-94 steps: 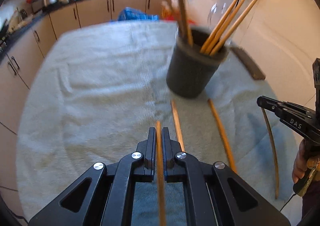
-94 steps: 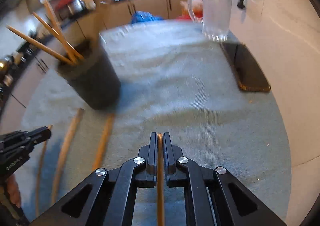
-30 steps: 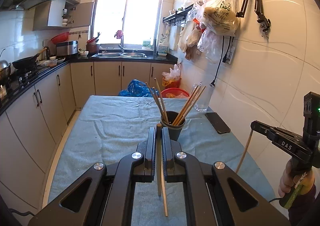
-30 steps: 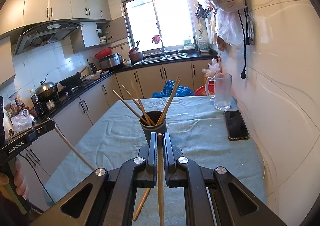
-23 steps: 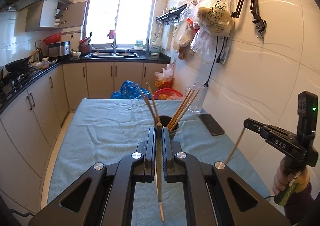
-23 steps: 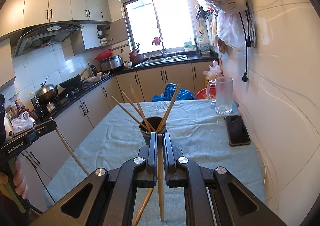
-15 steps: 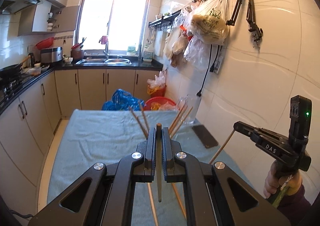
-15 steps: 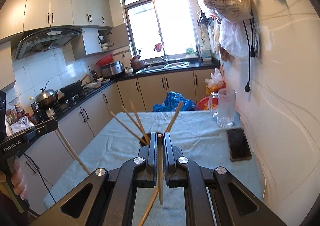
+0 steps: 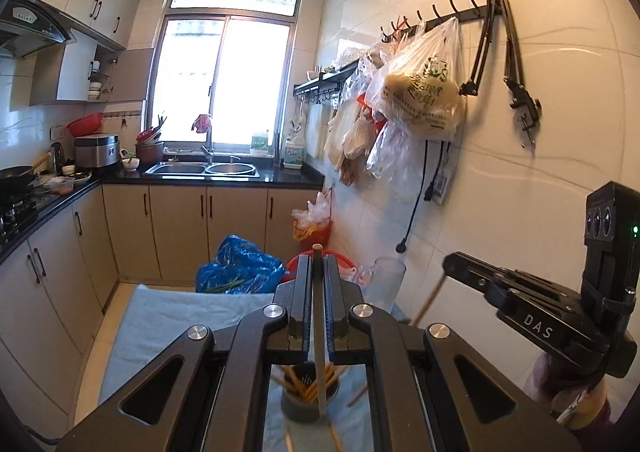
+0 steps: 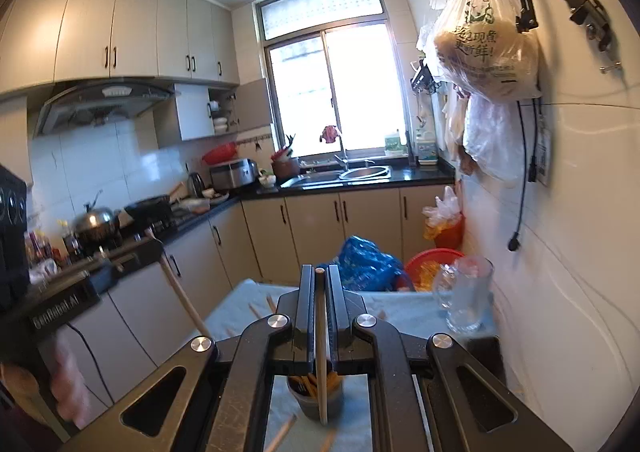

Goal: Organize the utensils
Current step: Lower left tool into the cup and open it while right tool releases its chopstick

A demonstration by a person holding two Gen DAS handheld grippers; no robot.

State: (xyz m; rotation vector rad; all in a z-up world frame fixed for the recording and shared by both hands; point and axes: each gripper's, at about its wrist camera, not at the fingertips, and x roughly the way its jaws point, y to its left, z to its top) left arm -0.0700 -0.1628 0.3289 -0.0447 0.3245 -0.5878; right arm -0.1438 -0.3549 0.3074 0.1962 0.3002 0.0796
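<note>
My left gripper (image 9: 317, 264) is shut on a wooden chopstick (image 9: 319, 336) that hangs down toward the dark utensil cup (image 9: 308, 404), which holds several chopsticks. My right gripper (image 10: 319, 276) is shut on another chopstick (image 10: 321, 348) that hangs over the same cup (image 10: 314, 400). Each gripper shows in the other's view, the right gripper (image 9: 452, 266) at the right edge with its chopstick (image 9: 430, 298), the left gripper (image 10: 154, 246) at the left with its chopstick (image 10: 182, 294). Loose chopsticks (image 10: 282, 432) lie on the towel by the cup.
A grey-blue towel (image 9: 168, 316) covers the table. A glass mug (image 10: 464, 294) and a dark phone (image 10: 486, 352) sit by the right wall. Plastic bags (image 9: 420, 99) hang on wall hooks. Kitchen cabinets (image 9: 40, 292) run along the left.
Both grippers have risen and tilted up since a second ago, each still holding its chopstick. The cup has dropped from the middle of each view to below the fingers.
</note>
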